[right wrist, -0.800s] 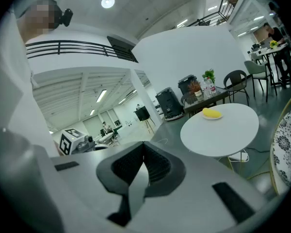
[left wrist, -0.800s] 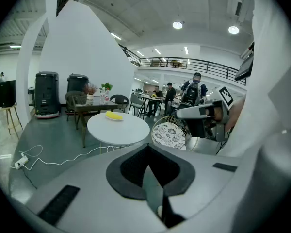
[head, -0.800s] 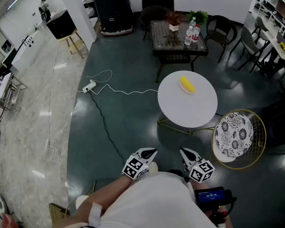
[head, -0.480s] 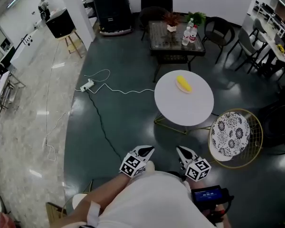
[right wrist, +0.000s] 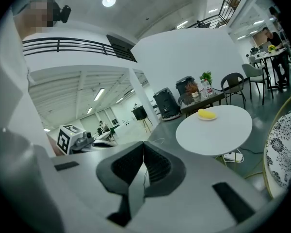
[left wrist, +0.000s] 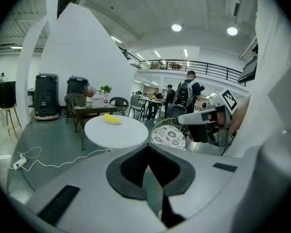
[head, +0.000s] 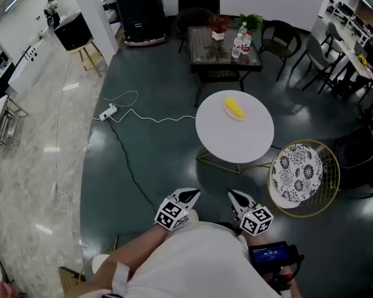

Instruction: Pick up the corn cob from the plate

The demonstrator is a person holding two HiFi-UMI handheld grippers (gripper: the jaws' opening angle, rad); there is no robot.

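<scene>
A yellow corn cob [head: 234, 108] lies on a small plate on the far side of a round white table [head: 236, 138]. The cob shows small in the left gripper view [left wrist: 112, 119] and in the right gripper view [right wrist: 206, 113]. Both grippers are held close to the person's body, well short of the table. My left gripper [head: 189, 197] is shut with nothing between its jaws. My right gripper [head: 237, 198] has its jaws together too, and holds nothing.
A wire chair with a patterned cushion [head: 298, 174] stands right of the table. A white cable and power strip [head: 109, 112] and a black cable lie on the dark floor to the left. A dark table with bottles and a plant [head: 224, 44] and chairs stand beyond.
The view has shifted: table, cob and chair sit further left and slightly higher in the head view. Both grippers stay near the body, shut.
</scene>
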